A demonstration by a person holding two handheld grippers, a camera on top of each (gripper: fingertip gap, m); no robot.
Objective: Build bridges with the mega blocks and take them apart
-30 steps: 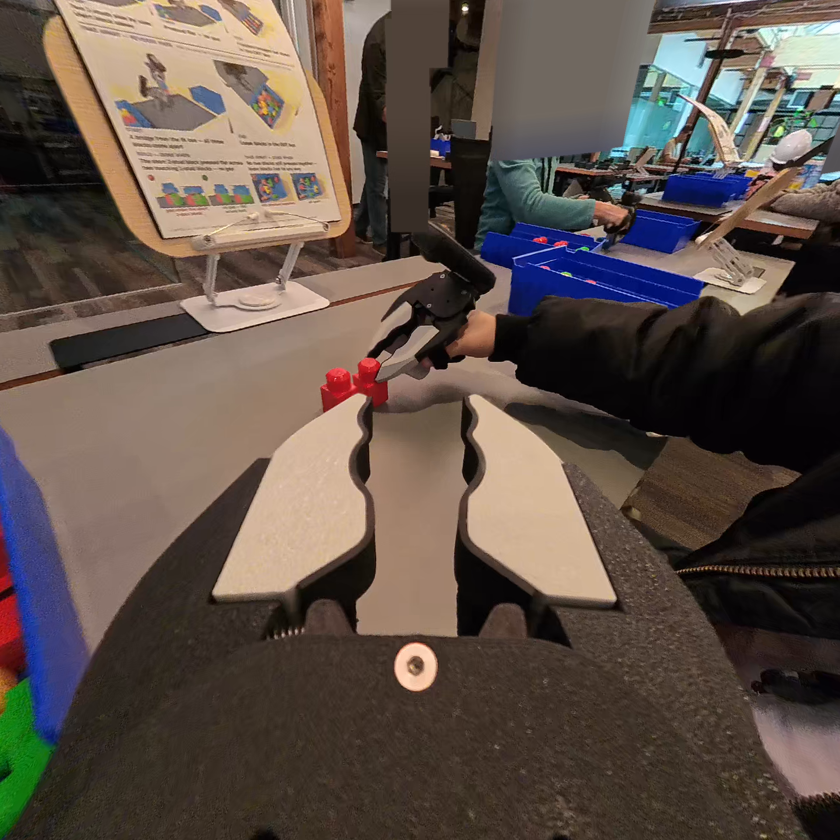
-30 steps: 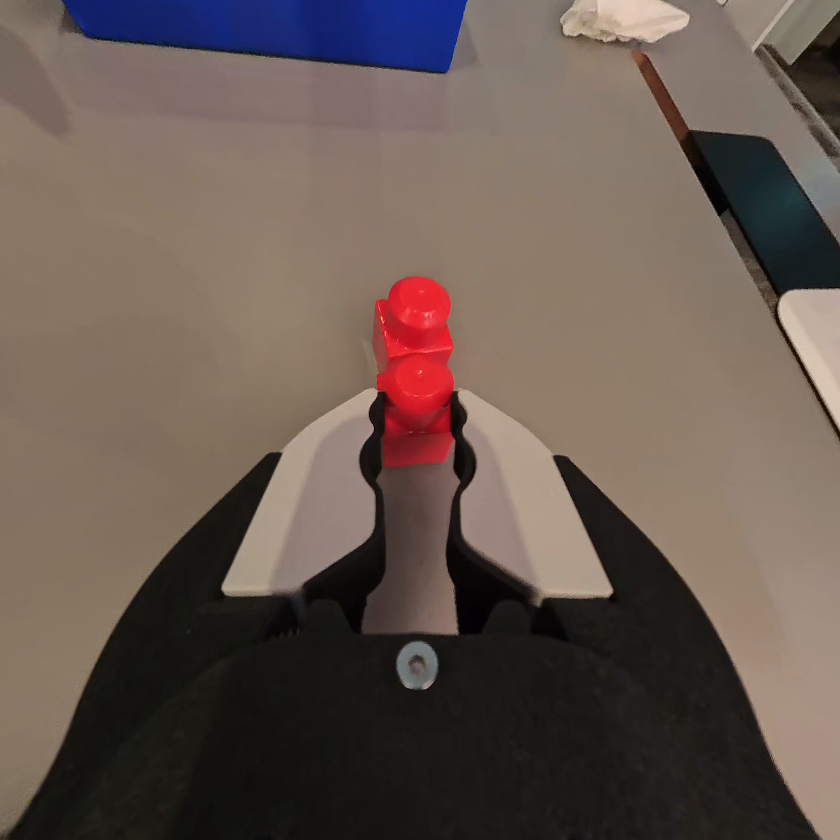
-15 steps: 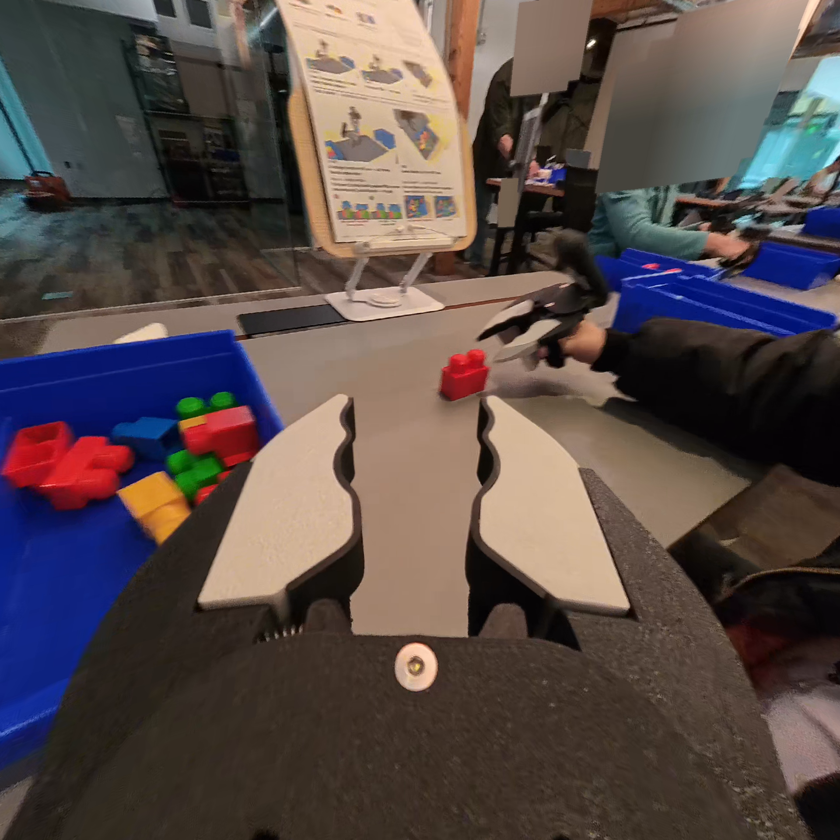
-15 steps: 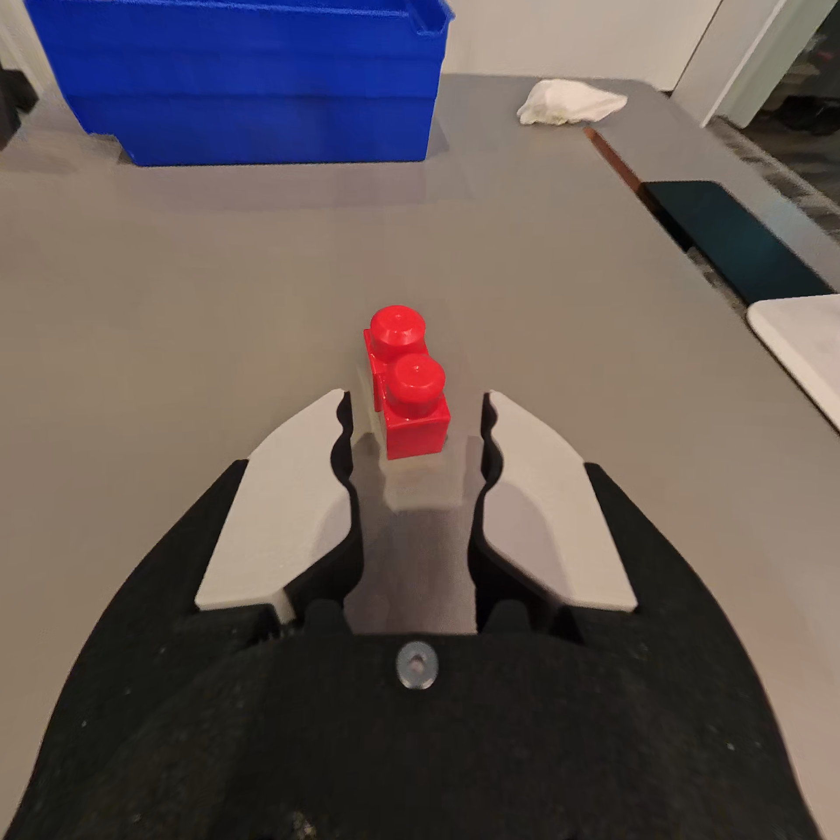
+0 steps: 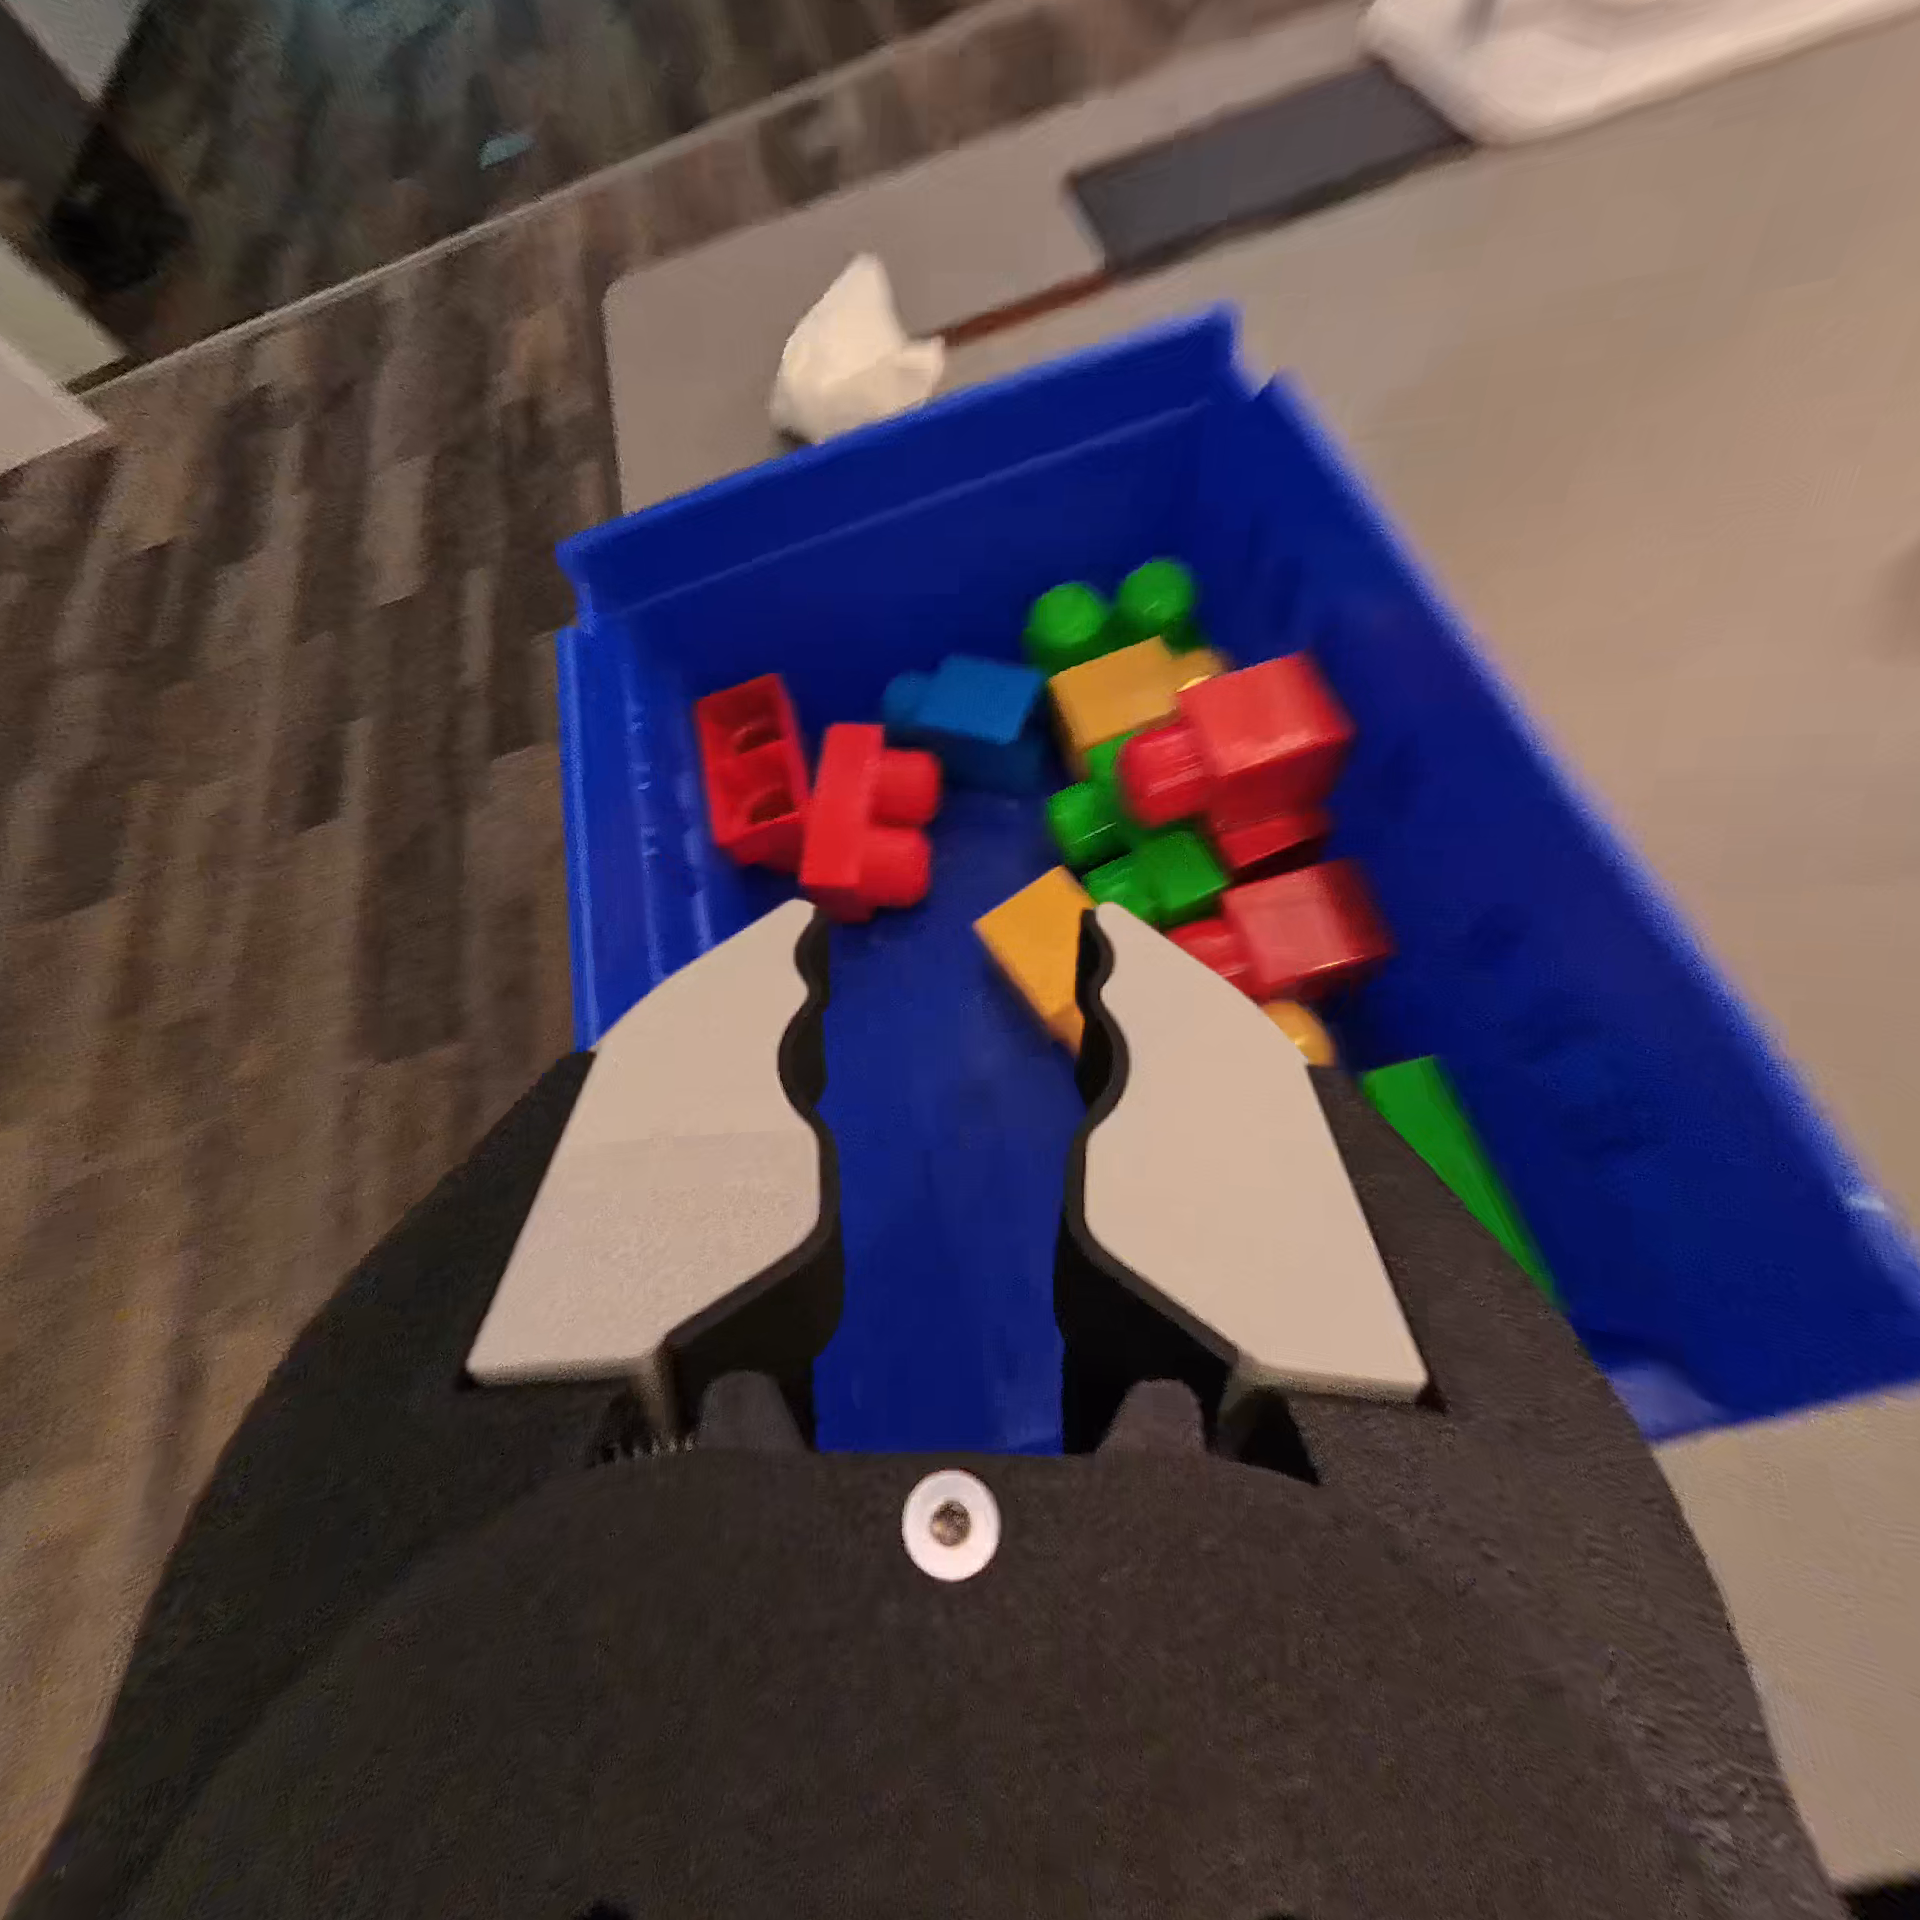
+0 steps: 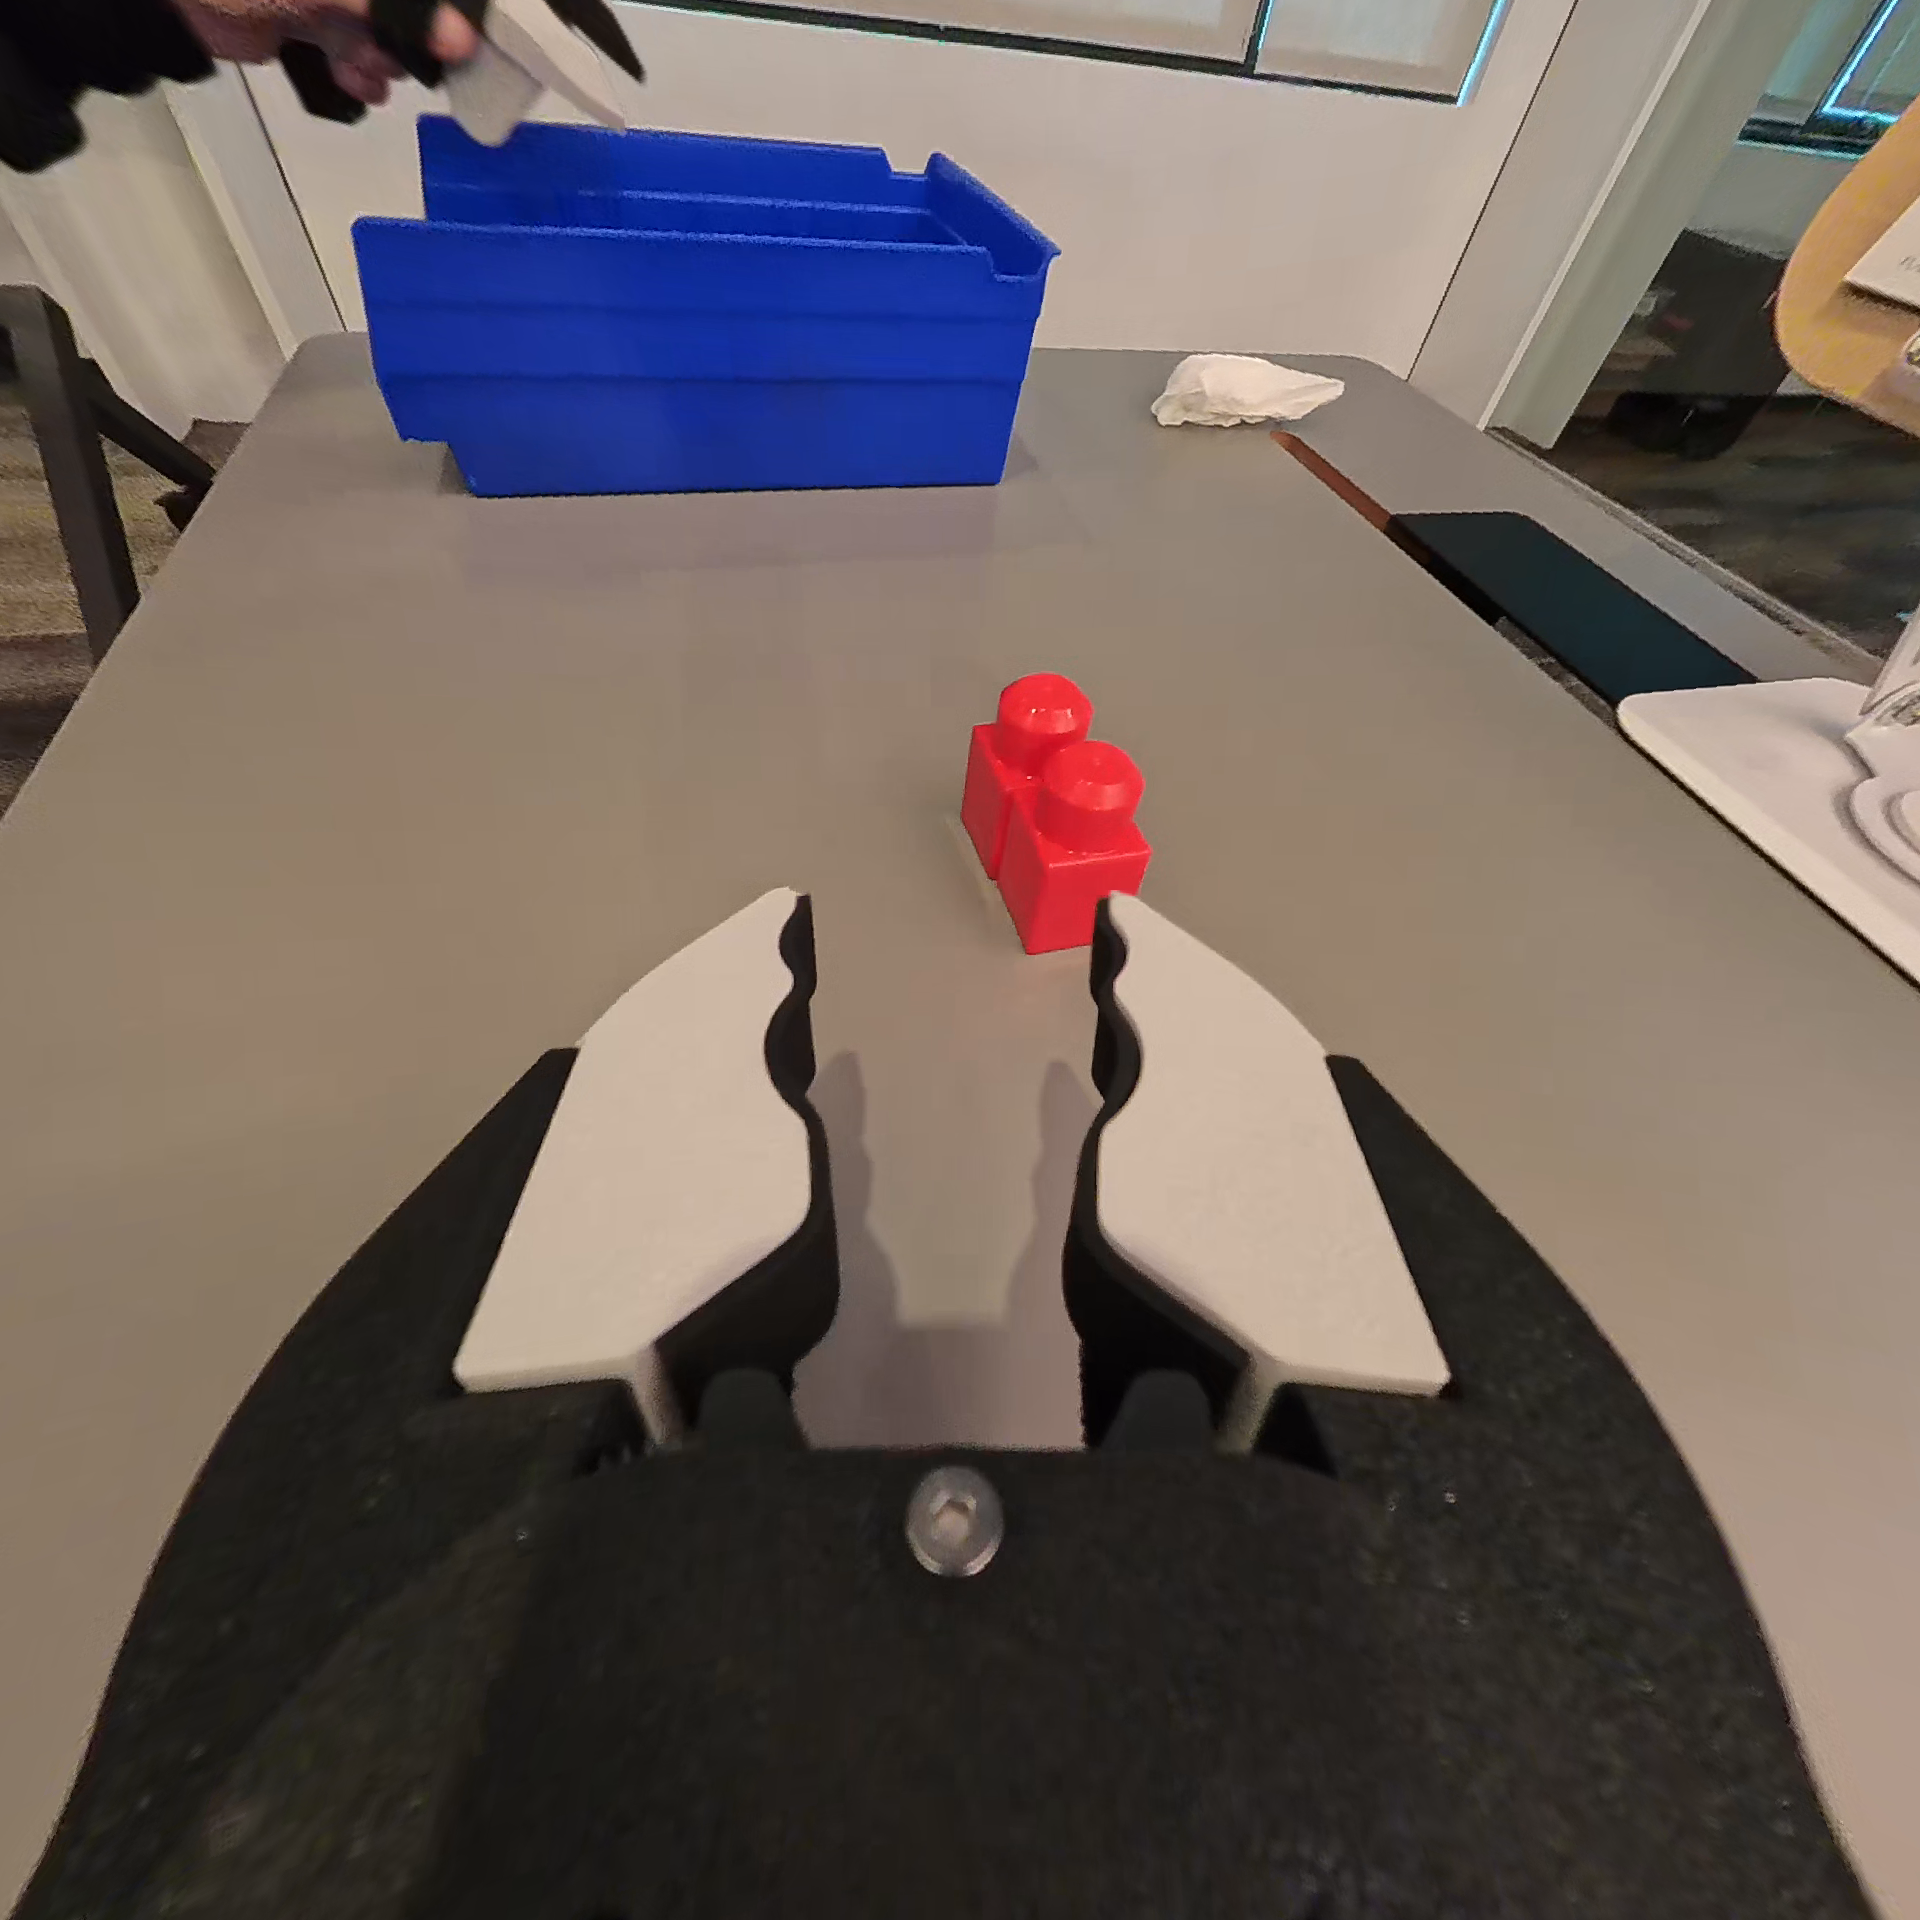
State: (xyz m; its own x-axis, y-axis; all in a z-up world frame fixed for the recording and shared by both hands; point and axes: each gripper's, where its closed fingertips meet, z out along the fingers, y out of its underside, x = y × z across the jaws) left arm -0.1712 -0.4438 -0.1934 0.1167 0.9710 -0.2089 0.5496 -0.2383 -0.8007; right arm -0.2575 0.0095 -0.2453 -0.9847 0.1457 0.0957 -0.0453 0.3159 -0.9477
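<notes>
A red two-stud block [image 6: 1055, 816] stands upright on the grey table [image 6: 520, 790]. My right gripper [image 6: 951, 909] is open and empty, just short of the block and a little to its left. My left gripper [image 5: 945, 920] is open and empty above the blue bin [image 5: 1507, 831], pointing down into it. The bin holds several loose blocks: red [image 5: 868, 821], blue [image 5: 971, 707], green [image 5: 1107, 608] and yellow [image 5: 1039, 951]. In the right wrist view the left gripper [image 6: 540, 62] hovers over the bin [image 6: 696, 343] at the far end of the table.
A crumpled white cloth [image 6: 1242, 390] lies on the table beyond the bin; it also shows in the left wrist view [image 5: 852, 353]. A black pad [image 6: 1558, 603] and a white stand base [image 6: 1787, 800] sit at the table's right edge. The floor [image 5: 260, 727] lies left of the bin. About 45 centimeters separates my left fingertips from my right.
My right gripper opened, let go of the red block and pulled back. My left gripper swung left from the table's middle to over the blue bin and tilted down.
</notes>
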